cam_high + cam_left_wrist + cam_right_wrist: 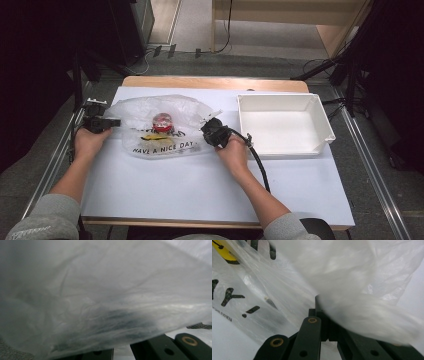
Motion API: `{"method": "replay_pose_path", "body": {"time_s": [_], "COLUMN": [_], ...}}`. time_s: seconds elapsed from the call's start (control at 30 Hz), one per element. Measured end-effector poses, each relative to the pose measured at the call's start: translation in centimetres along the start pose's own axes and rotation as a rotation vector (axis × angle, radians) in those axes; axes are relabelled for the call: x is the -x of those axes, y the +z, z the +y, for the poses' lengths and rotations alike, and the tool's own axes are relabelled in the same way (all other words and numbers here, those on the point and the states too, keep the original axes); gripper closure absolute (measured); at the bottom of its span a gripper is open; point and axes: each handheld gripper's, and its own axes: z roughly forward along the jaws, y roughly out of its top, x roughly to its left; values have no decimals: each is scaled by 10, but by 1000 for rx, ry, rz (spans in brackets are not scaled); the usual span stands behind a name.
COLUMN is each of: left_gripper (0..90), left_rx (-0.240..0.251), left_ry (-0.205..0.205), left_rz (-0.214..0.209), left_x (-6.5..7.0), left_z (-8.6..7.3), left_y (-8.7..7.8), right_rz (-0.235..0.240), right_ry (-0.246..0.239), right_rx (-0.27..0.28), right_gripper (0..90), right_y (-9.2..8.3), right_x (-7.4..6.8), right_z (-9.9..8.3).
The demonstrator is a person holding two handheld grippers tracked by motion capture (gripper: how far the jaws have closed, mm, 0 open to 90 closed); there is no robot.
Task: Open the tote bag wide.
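Note:
A clear plastic bag (150, 107) printed "HAVE A NICE DAY" lies on the white table sheet, with a red round thing (163, 121) inside it. My left gripper (116, 121) meets the bag's left edge, and the bag's film (100, 295) drapes right over its jaws (121, 351), which look shut on it. At the bag's right edge, my right gripper (206, 125) is shut on a bunched fold of the bag (352, 277); its jaws (322, 307) come together under the crumpled film.
An empty white tray (326, 127) stands on the right of the table, just past my right hand. The right gripper's black cable (260, 165) trails back along that forearm. The table's near half holds only my forearms.

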Motion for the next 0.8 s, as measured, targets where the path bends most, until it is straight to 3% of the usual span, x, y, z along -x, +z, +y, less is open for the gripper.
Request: {"method": "replay_pose_path", "body": {"time_s": [0.33,0.47,0.57,0.67,0.73,0.8], "left_gripper": [900,900,900,900,900,900], "left_rx": [20,35,37,40,39,-4], "left_ry": [-9,-29,-31,-33,-35,-40], "left_rz": [9,11,14,27,27,34], "left_x": [-7,-10,-12,-12,-13,-15], "left_z": [0,0,1,1,1,7], "left_y": [0,1,1,1,1,0], "right_rz": [-14,-32,-23,-29,-33,-46], "right_ry": [16,-9,19,12,12,9], "right_rx": [24,27,48,47,43,46], "right_gripper": [900,900,900,900,900,900], "right_y": [-6,-8,-10,-12,-13,-14], "right_x": [1,-2,-2,-3,-3,-2], "right_z": [-12,-15,-21,-23,-24,-26]}}
